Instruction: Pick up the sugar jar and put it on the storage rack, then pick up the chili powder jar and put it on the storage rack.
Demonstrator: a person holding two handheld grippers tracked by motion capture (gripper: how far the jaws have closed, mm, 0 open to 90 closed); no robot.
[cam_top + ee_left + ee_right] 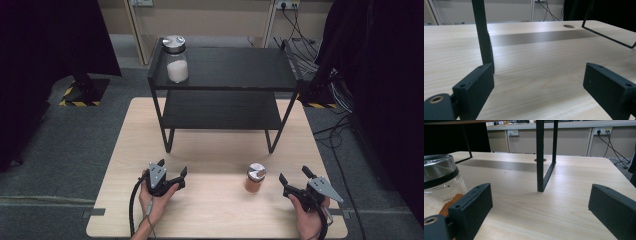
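A small glass jar (255,178) with a metal lid and orange-brown powder stands on the wooden table (210,210), near the front. My right gripper (293,174) lies just right of it, open, with nothing between its fingers. In the right gripper view the jar (441,180) stands at the left, beside the left jaw and outside my right gripper (540,200). My left gripper (172,167) rests on the table at the front left, open and empty. In the left gripper view my left gripper (539,82) has bare wood between its jaws.
A black two-level rack (225,65) stands at the back of the table, with a larger jar of white powder (176,60) on its top left corner. One rack leg (482,37) rises close ahead of the left jaw. Another leg (540,157) stands ahead of the right gripper.
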